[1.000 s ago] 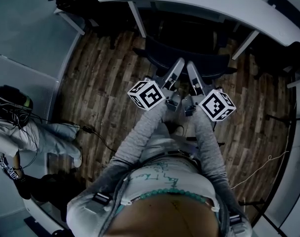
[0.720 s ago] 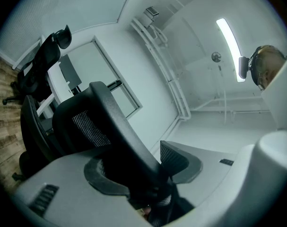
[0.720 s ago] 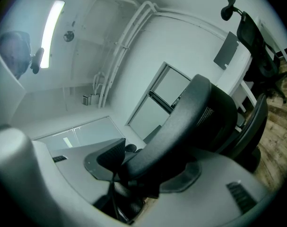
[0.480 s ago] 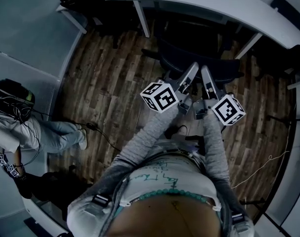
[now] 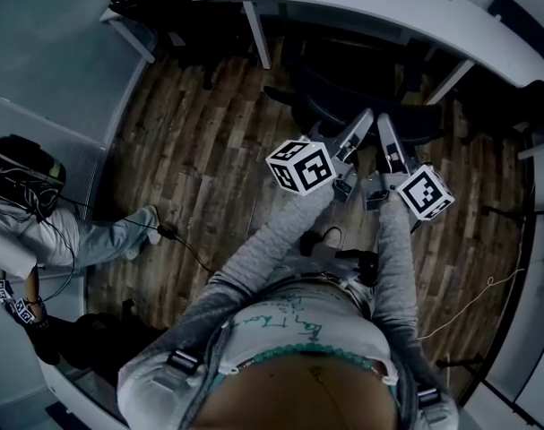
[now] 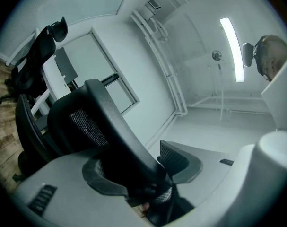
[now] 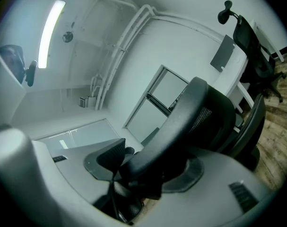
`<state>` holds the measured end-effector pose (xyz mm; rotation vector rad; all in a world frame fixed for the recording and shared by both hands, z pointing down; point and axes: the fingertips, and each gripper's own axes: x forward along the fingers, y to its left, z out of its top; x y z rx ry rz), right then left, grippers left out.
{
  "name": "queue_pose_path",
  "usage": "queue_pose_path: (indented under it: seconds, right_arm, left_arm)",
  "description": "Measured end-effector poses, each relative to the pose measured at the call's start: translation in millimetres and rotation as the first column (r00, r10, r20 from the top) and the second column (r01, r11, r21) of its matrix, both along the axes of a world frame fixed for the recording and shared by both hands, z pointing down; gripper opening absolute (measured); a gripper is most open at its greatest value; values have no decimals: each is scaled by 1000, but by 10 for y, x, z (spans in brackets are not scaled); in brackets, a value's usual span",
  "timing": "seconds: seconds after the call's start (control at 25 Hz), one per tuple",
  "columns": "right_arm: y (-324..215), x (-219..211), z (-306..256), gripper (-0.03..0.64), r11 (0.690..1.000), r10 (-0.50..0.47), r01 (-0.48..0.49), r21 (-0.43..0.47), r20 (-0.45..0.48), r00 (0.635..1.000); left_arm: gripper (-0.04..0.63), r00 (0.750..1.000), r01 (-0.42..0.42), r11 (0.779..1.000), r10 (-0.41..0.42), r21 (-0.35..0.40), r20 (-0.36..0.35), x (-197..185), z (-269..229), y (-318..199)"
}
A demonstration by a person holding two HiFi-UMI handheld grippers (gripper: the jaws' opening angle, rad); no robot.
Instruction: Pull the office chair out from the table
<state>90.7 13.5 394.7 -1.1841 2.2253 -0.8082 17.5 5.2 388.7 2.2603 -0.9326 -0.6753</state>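
Observation:
A black office chair (image 5: pixel 343 97) stands tucked against the curved white table (image 5: pixel 361 7). Its mesh backrest faces me. In the head view my left gripper (image 5: pixel 359 133) and right gripper (image 5: pixel 385 140) reach side by side onto the top of the backrest. In the left gripper view the backrest's black top rail (image 6: pixel 105 122) runs across between the grey jaws of the left gripper (image 6: pixel 143 174), and the pads sit against it. The right gripper (image 7: pixel 143 174) is shut the same way on the rail (image 7: pixel 181 126).
A second black chair (image 5: pixel 151 7) stands at the table's far left. A person (image 5: pixel 38 231) sits on the wood floor at the left, with a cable (image 5: pixel 177 240) trailing toward me. White table legs (image 5: pixel 258 34) flank the chair. More cable lies at the right (image 5: pixel 469 303).
In the head view both grippers and the chair back show a little further right and up. The person on the floor has shifted their legs. Both jaws keep their hold.

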Motion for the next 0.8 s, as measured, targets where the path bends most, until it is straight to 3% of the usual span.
queue_pose_path:
  seconds: [0.52,0.8]
  right_arm:
    - [107,26,49,247,998,22,-23,-59,-19,1000]
    - [277,43,122,253,997,29,-36,-72,-98,995]
  left_arm:
    - [230,999,-41,999,42,-32,18,9,9,29]
    - [230,998,-61,997,62,-57,20,-6,63,138]
